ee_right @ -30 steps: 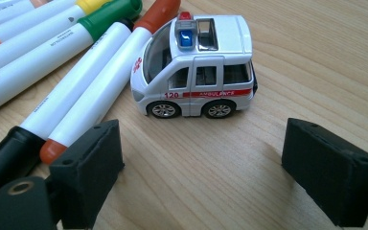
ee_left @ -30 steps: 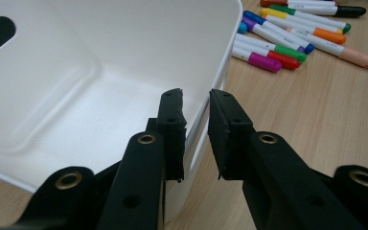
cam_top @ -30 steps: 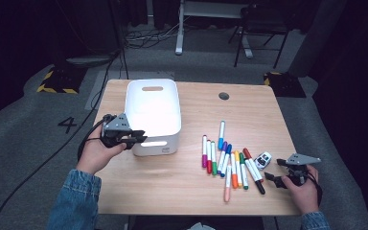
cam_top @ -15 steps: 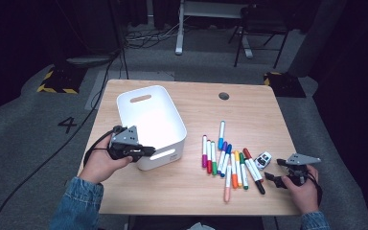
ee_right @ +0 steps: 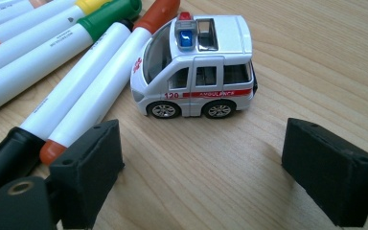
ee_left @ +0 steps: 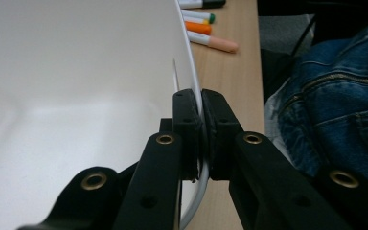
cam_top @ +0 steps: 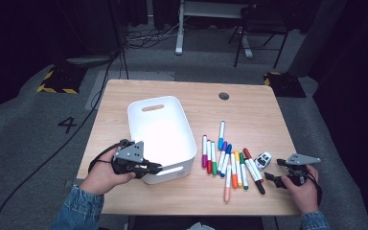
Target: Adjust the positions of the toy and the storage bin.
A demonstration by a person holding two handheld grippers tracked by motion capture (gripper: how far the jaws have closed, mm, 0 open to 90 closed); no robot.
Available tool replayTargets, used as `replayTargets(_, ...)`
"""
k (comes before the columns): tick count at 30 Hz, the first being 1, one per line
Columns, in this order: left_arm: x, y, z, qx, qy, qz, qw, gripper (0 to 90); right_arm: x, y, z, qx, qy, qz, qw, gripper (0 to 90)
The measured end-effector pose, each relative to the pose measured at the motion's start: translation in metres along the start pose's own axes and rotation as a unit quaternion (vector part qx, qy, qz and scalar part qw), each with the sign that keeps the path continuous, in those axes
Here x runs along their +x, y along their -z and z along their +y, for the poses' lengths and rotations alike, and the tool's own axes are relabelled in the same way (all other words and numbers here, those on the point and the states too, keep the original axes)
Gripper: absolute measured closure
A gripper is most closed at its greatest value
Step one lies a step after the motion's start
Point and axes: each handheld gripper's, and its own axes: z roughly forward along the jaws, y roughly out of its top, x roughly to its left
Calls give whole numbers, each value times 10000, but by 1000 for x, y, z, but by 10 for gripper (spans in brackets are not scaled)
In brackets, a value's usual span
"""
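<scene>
My left gripper (cam_top: pixel 157 168) is shut on the near rim of a white plastic bin (cam_top: pixel 155 101) at the table's left. In the left gripper view the thin rim sits pinched between the pads of the left gripper (ee_left: pixel 202 103), with the bin's inside wall (ee_left: pixel 76 72) to the left. At the table's right my right gripper (cam_top: pixel 273 170) is open and points at a small white toy ambulance (cam_top: pixel 263 160). The right gripper view shows the ambulance (ee_right: pixel 196 67) just beyond the open right gripper (ee_right: pixel 206 158), untouched. Several coloured markers (cam_top: pixel 227 160) lie between bin and ambulance.
Marker barrels (ee_right: pixel 67 48) lie right beside the ambulance and the left pad. A round cable hole (cam_top: pixel 224 96) sits at the table's far side. A denim sleeve (ee_left: pixel 335 105) is close behind the bin's near corner. A chair and desk legs stand beyond the table.
The left gripper has pulled the bin toward the near edge and turned it, so its handle end now points away. The right hand has kept still.
</scene>
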Motion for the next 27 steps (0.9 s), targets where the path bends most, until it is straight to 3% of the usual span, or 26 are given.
replayTargets(4, -9, -8, 5, 173, -202, -244, 9993, 831, 1, 0, 0, -11, -37, -2, 10000, 140)
replayTargets(5, -9, -9, 6, 221, -239, -187, 9993, 820, 1, 0, 0, -15, -54, -2, 10000, 140)
replayTargets(7, -9, -7, 8, 218, -165, 2, 9996, 704, 1, 0, 0, -15, -45, -2, 10000, 140)
replayTargets(9, -7, -1, 8, 39, 34, 222, 9997, 601, 1, 0, 0, -14, -48, -2, 10000, 140)
replayTargets(11, -5, 5, 8, -170, 291, 266, 9991, 490, 1, 0, 0, -15, -47, -1, 10000, 140)
replayTargets(13, -4, 11, 9, -346, 437, 323, 9979, 431, 1, 0, 0, -14, -46, -2, 10000, 140)
replayTargets(17, -2, 22, 10, -428, 679, 729, 9941, 379, 1, 0, 0, -15, -48, -2, 10000, 140)
replayTargets(20, 8, 32, 9, -508, 948, 1254, 9863, 360, 1, 0, 0, -15, -47, -3, 10000, 140)
replayTargets(22, 17, 38, 7, -540, 1131, 1486, 9809, 364, 1, 0, 0, -15, -48, -3, 10000, 140)
replayTargets(24, 29, 45, 4, -519, 1216, 1819, 9744, 352, 1, 0, 0, -16, -49, -4, 10000, 140)
replayTargets(27, 45, 53, -1, -507, 1469, 2258, 9617, 325, 1, 0, 0, -18, -49, -13, 10000, 140)
